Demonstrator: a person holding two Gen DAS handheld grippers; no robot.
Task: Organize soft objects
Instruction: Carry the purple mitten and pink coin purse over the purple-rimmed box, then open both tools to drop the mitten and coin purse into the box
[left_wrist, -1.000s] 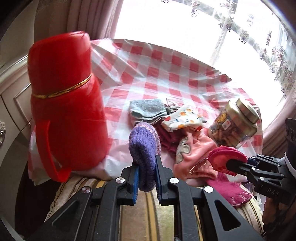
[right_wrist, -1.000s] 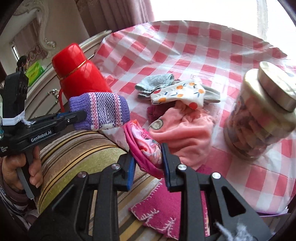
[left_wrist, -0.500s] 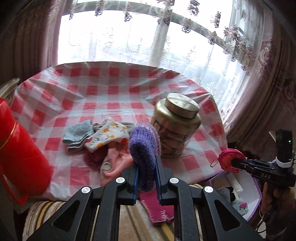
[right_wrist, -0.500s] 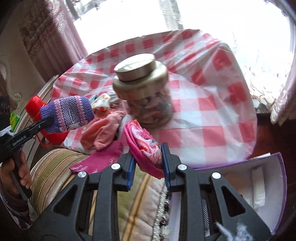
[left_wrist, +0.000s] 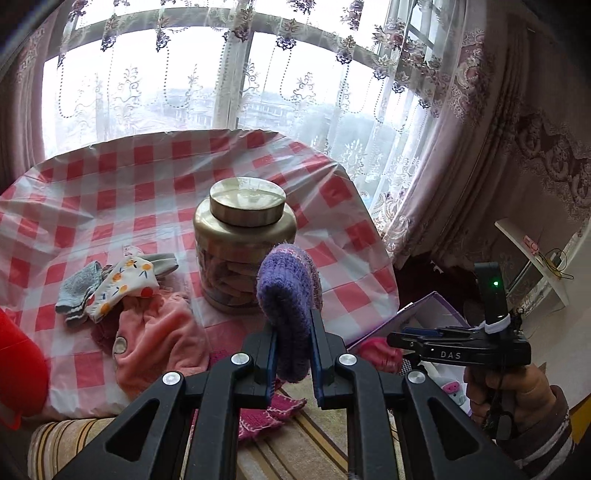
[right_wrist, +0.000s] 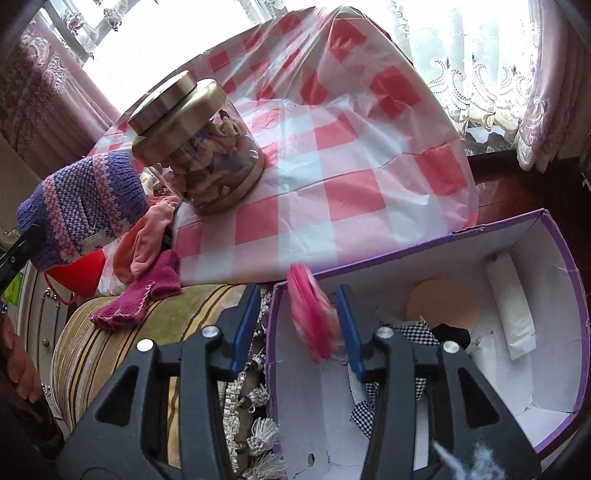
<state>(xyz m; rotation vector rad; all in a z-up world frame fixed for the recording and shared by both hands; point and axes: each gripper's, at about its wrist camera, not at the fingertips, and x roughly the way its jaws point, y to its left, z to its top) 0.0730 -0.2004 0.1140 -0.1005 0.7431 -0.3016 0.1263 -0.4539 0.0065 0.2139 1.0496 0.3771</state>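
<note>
We drop the pink cloth pouch (right_wrist: 312, 317) from our right hand-held gripper (right_wrist: 295, 326), now wide open, into the purple cardboard box (right_wrist: 436, 236); next, our left hand-held gripper (left_wrist: 291, 354), squeezing the purple knitted mitten (left_wrist: 288, 302), must follow.

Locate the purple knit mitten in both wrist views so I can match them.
Left wrist: purple knit mitten at centre, clamped in the left gripper.
Right wrist: same mitten at the left edge.
Shared landmark: gold-lidded jar.
</note>
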